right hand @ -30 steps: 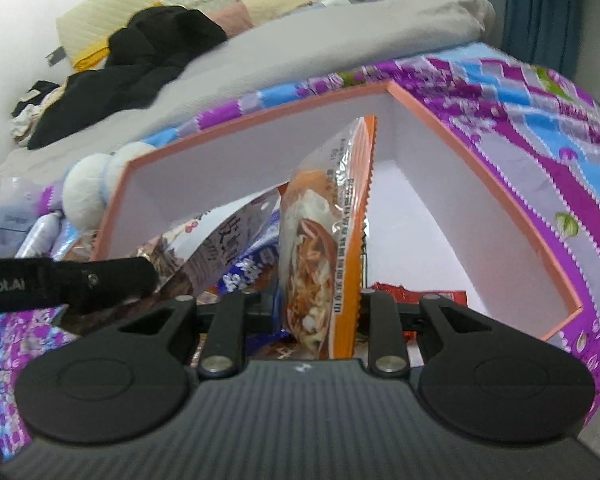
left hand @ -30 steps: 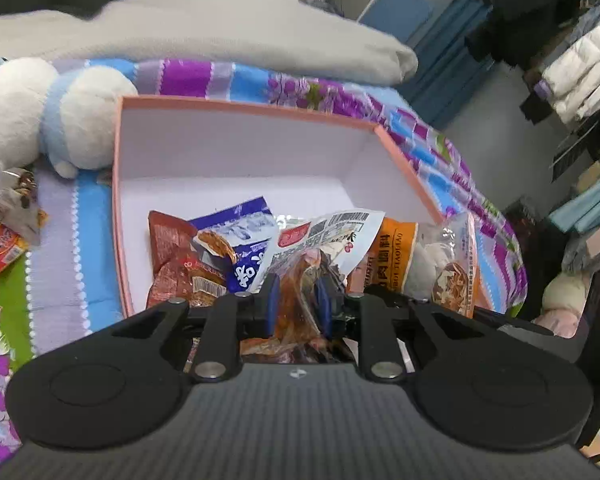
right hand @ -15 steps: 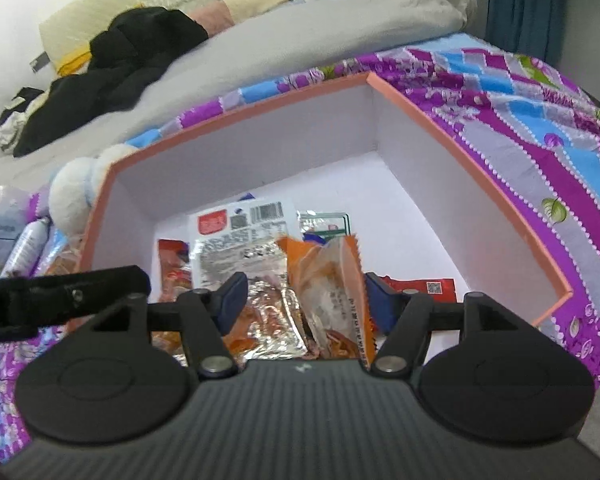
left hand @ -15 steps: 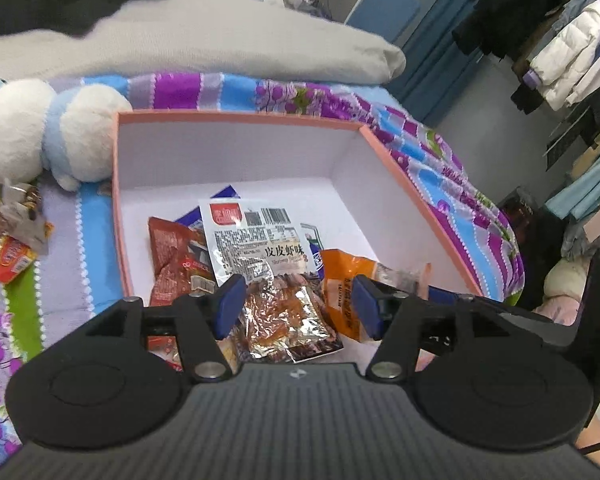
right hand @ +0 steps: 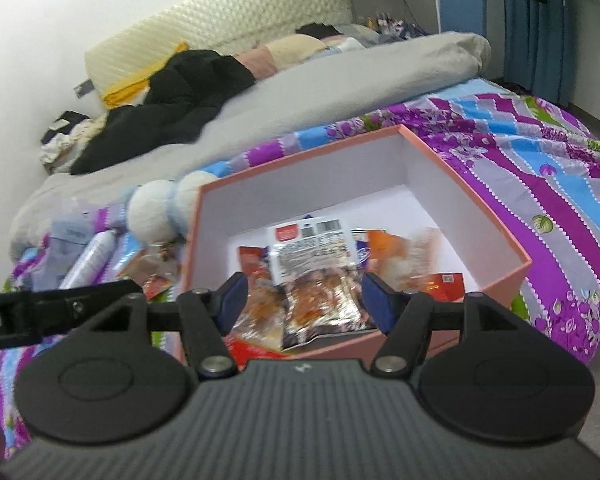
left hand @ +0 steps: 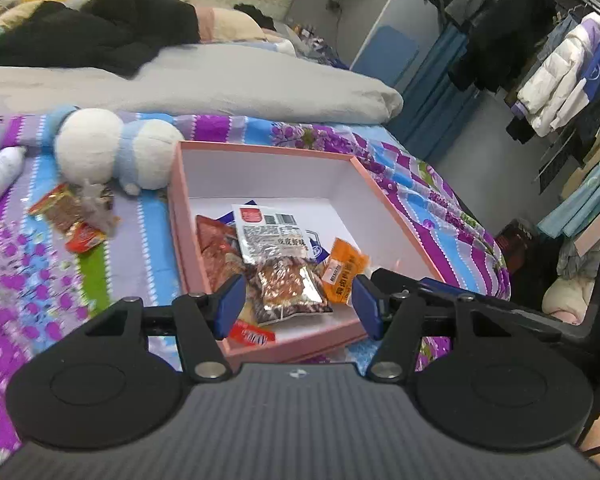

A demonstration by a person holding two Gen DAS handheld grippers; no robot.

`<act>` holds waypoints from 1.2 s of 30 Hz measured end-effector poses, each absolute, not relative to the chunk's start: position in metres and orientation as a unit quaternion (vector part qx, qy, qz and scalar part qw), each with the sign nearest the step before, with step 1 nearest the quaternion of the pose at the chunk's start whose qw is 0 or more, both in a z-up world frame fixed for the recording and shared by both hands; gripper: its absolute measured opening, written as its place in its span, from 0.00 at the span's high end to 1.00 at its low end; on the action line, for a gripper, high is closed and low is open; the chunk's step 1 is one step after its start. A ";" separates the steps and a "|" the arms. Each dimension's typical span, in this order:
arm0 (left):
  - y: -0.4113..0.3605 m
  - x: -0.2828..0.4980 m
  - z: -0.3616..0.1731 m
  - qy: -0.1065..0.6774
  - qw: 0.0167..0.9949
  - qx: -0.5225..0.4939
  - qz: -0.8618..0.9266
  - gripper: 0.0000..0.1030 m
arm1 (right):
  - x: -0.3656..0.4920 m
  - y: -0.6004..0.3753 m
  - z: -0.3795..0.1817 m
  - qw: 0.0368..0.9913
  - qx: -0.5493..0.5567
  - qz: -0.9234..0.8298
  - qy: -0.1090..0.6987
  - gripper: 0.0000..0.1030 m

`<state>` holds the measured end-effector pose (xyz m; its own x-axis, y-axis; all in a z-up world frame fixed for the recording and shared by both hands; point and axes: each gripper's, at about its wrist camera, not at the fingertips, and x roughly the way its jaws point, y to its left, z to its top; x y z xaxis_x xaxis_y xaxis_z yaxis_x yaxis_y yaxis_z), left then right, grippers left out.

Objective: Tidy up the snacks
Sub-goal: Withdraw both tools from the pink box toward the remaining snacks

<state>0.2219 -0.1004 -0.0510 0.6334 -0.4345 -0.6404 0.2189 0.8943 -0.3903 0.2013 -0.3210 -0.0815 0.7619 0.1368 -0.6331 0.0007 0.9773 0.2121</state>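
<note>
1. The left gripper has its jaws apart with nothing between the pads; the right gripper likewise stands apart and empty; both hover above the near end of the pink box.
2. Several snack packets lie in the box just ahead of and below both grippers: a clear-and-foil packet on top, an orange packet to its right, a dark red packet to its left.
3. More loose snacks sit on the patterned bedspread, ahead and well to the left of the left gripper, just before the plush toy; these look like the ones not yet boxed.
4. Handling, as a judgement: the packets are light, thin and limp; the film looks slick and crinkly, so a flat grip may slide.
5. Best hold is probably a sealed edge or corner, pinched across its thickness; squeezing the filled middle risks crushing the contents.
6. The bedspread is soft; pressing down to reach an edge may catch cloth with it.
</note>
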 end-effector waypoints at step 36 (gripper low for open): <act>0.052 0.026 -0.065 0.343 0.893 -0.288 -0.052 0.31 | 0.058 -0.212 -0.066 0.929 0.047 0.194 0.312 0.37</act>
<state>0.0263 0.0519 -0.0651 0.7599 -0.2900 -0.5817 -0.1051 0.8284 -0.5502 0.0577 -0.2123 -0.0658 0.7301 0.3898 -0.5613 -0.3313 0.9203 0.2082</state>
